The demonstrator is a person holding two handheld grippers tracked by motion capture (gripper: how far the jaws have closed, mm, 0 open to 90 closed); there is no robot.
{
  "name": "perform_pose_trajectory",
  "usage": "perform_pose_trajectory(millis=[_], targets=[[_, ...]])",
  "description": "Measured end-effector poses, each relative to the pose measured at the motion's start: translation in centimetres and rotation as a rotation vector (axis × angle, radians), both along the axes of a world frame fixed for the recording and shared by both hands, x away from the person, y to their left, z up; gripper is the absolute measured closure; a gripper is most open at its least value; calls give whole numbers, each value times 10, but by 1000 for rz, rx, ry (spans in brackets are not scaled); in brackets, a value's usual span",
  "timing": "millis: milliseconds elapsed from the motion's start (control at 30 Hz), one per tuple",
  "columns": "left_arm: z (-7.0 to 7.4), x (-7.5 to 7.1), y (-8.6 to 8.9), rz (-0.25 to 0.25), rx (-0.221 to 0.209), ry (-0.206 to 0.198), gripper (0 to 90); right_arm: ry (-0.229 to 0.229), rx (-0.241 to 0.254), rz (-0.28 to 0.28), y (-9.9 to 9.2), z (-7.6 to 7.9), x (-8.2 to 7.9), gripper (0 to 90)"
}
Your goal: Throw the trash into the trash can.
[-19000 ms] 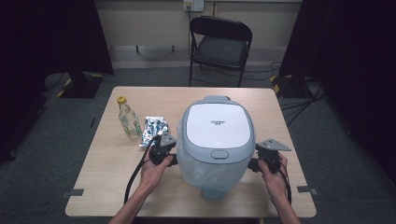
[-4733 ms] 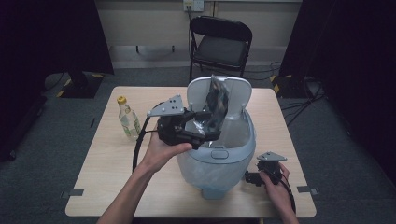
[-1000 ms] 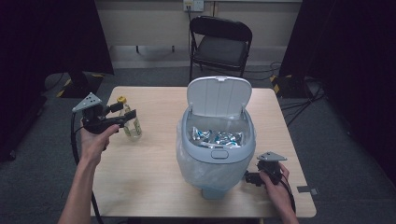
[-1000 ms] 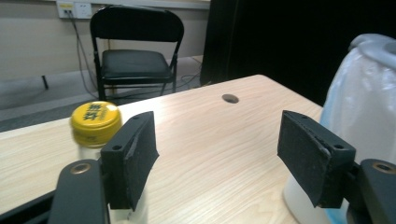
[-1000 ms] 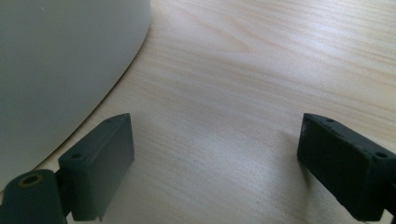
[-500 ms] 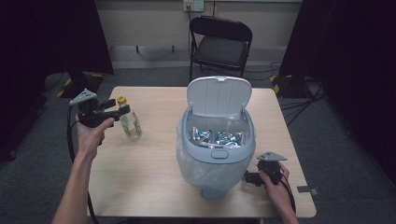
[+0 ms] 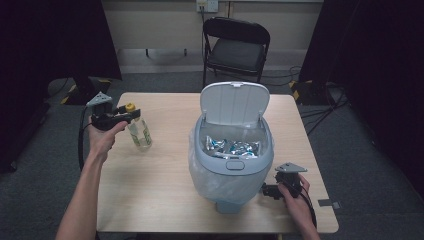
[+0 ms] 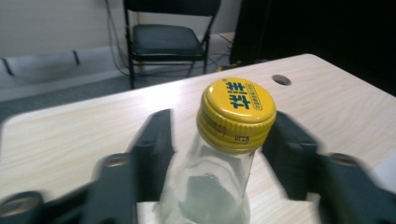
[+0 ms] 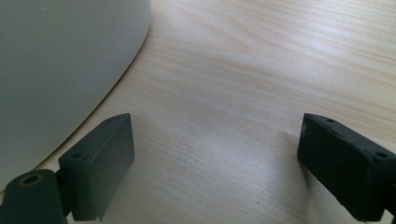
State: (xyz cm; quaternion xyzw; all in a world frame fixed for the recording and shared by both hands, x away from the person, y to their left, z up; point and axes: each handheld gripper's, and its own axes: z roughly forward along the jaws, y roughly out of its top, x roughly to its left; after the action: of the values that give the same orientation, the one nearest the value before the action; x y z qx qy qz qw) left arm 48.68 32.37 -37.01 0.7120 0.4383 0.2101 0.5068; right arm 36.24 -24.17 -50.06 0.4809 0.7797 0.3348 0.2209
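Observation:
A clear bottle [image 7: 139, 132] with a yellow cap [image 8: 237, 114] stands upright at the table's left. My left gripper [image 7: 131, 115] is level with its neck, one jaw on each side, and a small gap shows beside the cap. The jaws have just been closing with the bottle between them, and they look blurred in the left gripper view [image 8: 219, 123]. A pale blue bin [image 7: 230, 170] stands mid-table with its lid [image 7: 235, 102] raised and crumpled foil [image 7: 230, 146] inside. My right gripper [image 7: 267, 190] rests open on the table by the bin's base [image 9: 215, 154].
The wooden table [image 7: 165, 185] has bare room between the bottle and the bin. The bin's wall [image 9: 60, 60] is close to the left of my right jaws. A black folding chair [image 7: 237, 45] stands beyond the far edge. Dark curtains hang on both sides.
My left gripper has moved right and a little down onto the bottle's neck, and its jaws have narrowed around it. The right gripper and the bin have stayed put.

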Motion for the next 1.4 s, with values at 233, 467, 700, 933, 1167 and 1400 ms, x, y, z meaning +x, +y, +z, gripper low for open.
perform_pose_trajectory(millis=[233,467,700,933,1167,1400], targets=[[-6,1,-3,18,8,-8,572,0,0,0,0,0,0,99],[-5,-10,-6,-11,21,-19,582,0,0,0,0,0,0,99],[0,-23,-15,-50,66,-3,587,0,0,0,0,0,0,99],[-2,-43,-20,-77,62,-28,590,0,0,0,0,0,0,99],[-3,-68,-29,-100,63,-36,589,0,0,0,0,0,0,99],[-3,-88,-37,-135,41,-26,586,0,0,0,0,0,0,99]])
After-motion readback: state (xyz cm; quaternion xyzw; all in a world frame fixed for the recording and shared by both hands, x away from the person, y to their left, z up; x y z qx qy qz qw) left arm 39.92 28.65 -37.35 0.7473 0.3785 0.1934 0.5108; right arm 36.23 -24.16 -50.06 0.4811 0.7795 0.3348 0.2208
